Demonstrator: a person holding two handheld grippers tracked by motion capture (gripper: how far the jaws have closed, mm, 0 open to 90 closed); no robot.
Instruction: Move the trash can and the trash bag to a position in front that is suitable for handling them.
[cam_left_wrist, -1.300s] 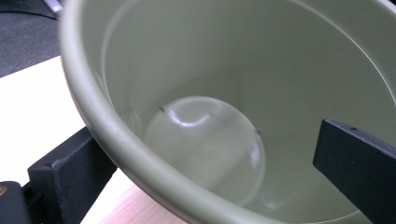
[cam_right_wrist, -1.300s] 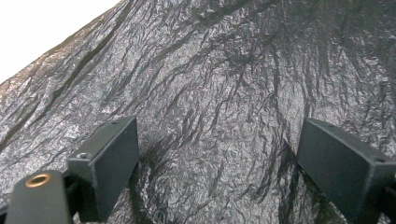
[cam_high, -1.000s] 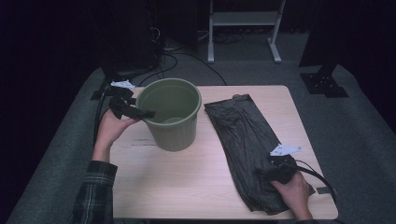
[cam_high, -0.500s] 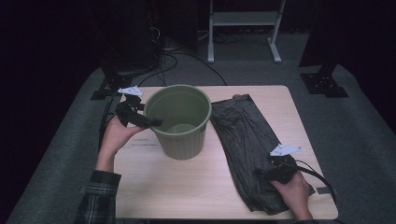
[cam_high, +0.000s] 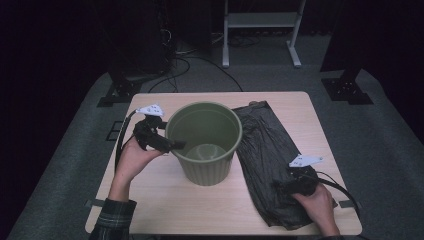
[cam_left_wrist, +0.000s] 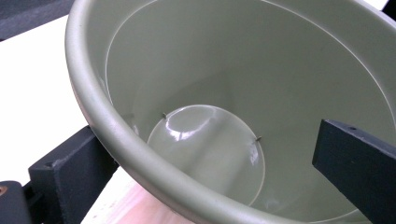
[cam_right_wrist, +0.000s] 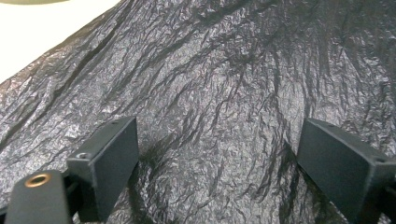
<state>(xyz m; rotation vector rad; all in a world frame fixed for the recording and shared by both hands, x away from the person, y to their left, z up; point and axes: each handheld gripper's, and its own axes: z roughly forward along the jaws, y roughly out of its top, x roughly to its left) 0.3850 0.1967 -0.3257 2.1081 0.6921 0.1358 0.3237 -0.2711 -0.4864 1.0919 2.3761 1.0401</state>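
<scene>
Two things on the wooden table (cam_high: 150, 200): an olive-green plastic bin (cam_high: 205, 142) and a crumpled black bag (cam_high: 267, 160). Bin upright near the middle, slightly toward the left edge, round, tapering to a glossy flat bottom, nothing inside (two small pins at the bottom's rim in the left gripper view). Bag flat along the right side, from the far edge almost to the near right corner, its left margin touching the bin's wall or tucked just behind it.

Left gripper (cam_high: 172, 146) at the bin's left rim, jaws wide and straddling it, one outside the wall, one inside; contact with the wall not clear. Left hand (cam_high: 131, 159) under the tool, palm up, plaid sleeve (cam_high: 112, 222) at the near edge. Right gripper (cam_high: 280, 186) low over the bag's near end, jaws wide apart, nothing between them but wrinkled film. Right hand (cam_high: 317, 206) behind it at the near right corner.

Grey carpet around the table, dark beyond, cables and a white stand (cam_high: 260, 30) past the far edge.
</scene>
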